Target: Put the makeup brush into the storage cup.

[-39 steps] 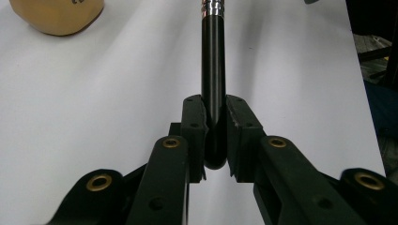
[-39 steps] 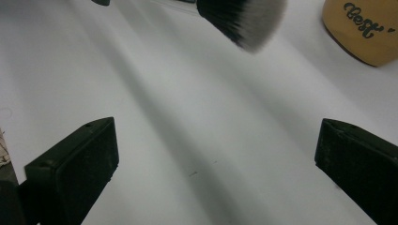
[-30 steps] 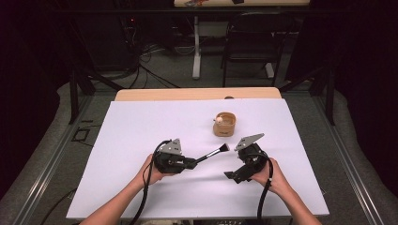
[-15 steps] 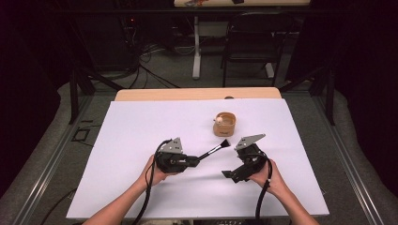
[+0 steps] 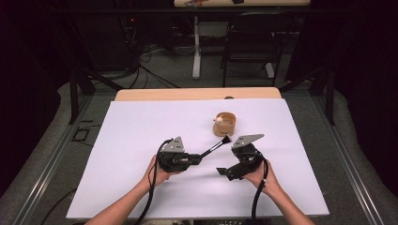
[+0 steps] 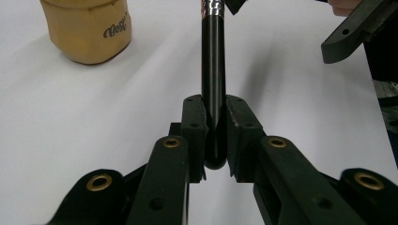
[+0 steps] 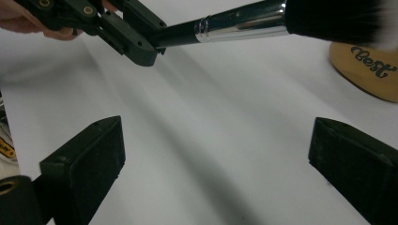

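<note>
A glossy black handle and a polished metal ferrule are seen on the brush (image 6: 213,75). Matt black, seemingly plastic jaws are shown on the left gripper (image 6: 215,136). The tan cup (image 6: 87,28) looks smooth, possibly wooden. The sheet (image 5: 141,140) appears matt white.

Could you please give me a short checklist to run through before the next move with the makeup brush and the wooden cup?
1. Left gripper shut on the makeup brush handle, near its end: ok.
2. Brush lifted off the white table cover: ok, judging by the right gripper view.
3. Bristles point toward the wooden cup: ok; they lie short of it in the high view.
4. Right gripper open and holding nothing: ok.
5. Cup upright: ok.
6. What the cup holds: cannot tell; one small pale thing shows at its rim.
</note>
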A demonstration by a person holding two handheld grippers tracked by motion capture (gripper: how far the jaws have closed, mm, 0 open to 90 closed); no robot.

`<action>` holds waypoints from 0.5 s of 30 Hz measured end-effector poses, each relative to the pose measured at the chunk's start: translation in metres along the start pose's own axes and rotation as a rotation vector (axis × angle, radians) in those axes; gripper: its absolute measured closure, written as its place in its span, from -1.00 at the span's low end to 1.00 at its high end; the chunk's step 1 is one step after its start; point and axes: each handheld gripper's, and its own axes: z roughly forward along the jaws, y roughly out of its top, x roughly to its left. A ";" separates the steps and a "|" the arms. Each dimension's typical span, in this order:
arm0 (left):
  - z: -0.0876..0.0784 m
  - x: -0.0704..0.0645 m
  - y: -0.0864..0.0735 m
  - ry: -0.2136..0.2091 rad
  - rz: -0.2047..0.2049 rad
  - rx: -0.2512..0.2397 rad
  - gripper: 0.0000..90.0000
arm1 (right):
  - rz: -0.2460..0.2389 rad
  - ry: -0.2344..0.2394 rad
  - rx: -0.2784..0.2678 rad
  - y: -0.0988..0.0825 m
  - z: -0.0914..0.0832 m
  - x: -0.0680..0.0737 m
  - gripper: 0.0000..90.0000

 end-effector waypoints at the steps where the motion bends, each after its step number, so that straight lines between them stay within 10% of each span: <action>1: 0.000 -0.001 0.000 0.006 0.001 0.001 0.77 | 0.001 -0.001 -0.006 0.000 0.000 0.000 -0.89; 15: 0.003 -0.002 0.000 0.038 0.006 -0.019 0.77 | 0.053 -0.010 -0.119 0.008 0.005 0.002 -0.44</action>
